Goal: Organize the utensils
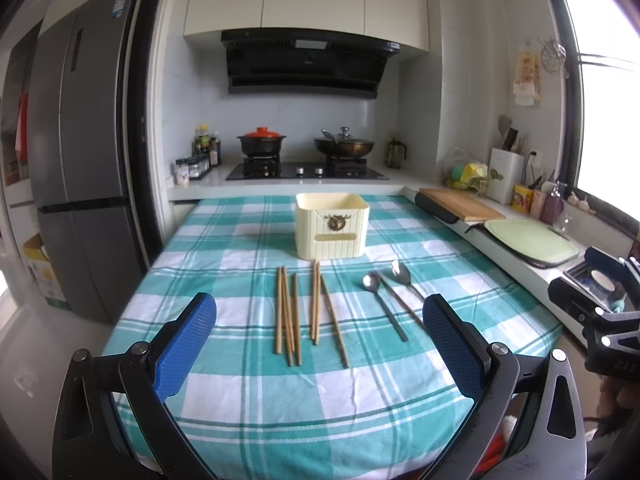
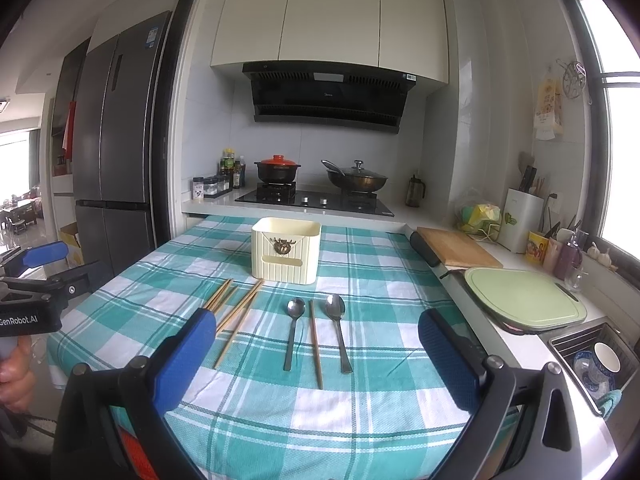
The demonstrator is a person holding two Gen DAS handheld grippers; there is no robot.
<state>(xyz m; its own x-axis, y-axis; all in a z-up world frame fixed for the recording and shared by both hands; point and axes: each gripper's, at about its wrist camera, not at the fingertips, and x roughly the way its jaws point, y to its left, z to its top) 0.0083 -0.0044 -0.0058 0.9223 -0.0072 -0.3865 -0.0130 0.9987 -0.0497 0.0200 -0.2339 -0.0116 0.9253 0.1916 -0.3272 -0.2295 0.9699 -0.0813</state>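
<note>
Chopsticks (image 1: 289, 314) and two spoons (image 2: 294, 330) are laid out loose on the checked tablecloth (image 1: 248, 392), all on the near side of the cream holder box (image 1: 331, 225), which stands upright and open-topped toward the far edge of the table. From the left wrist view the chopsticks are seen in two small bundles, their long axes running away from the camera toward the box, almost in line with the fingers of the left gripper (image 1: 320, 344). The spoons lie further to the right, bowls toward the box and handles toward the near edge, with a single chopstick (image 2: 315, 344) between them.

The left gripper is held spread wide above the cloth with nothing between its blue pads, and the chopstick bundles fall inside its span, so it is judged the nearer claw for them. The right gripper (image 2: 316, 356) is likewise spread and empty, and the spoons sit squarely ahead of it. No utensil is seen inside the box, so the sorting is judged not yet begun. Because each piece lies lengthwise along the approach, a turn of the wrist is likely to be needed for the fingers to close across a shaft.
</note>
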